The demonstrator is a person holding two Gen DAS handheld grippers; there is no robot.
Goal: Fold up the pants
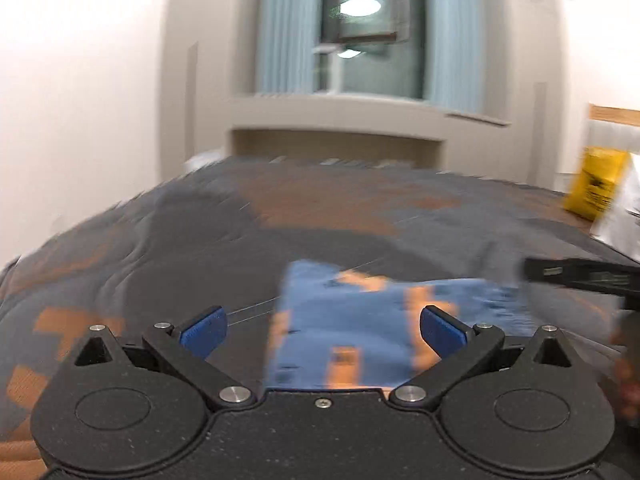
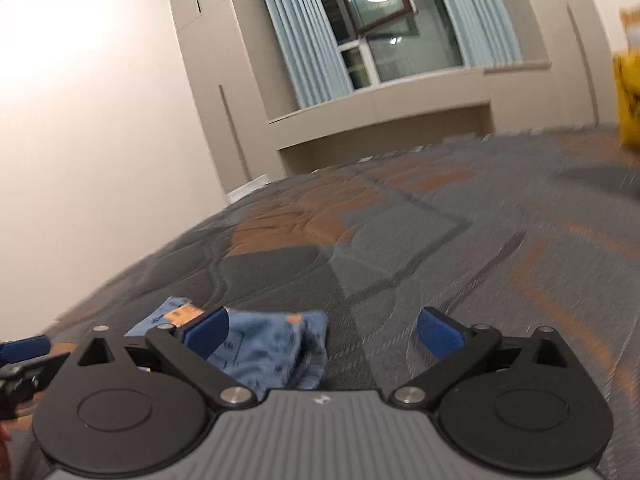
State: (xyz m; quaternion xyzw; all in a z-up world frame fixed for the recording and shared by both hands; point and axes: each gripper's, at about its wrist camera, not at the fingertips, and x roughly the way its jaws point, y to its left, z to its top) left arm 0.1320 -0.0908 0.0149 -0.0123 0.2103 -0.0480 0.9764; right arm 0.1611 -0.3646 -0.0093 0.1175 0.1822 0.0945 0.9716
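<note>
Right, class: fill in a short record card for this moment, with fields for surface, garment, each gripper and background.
surface: patterned grey and orange bedspread
garment: blue denim pants, in a compact bundle on the bedspread; blurred
left gripper: open, pants between its fingers, not gripped
right gripper: open, pants by its left finger
background: window with blue curtains, yellow bag at the right
</note>
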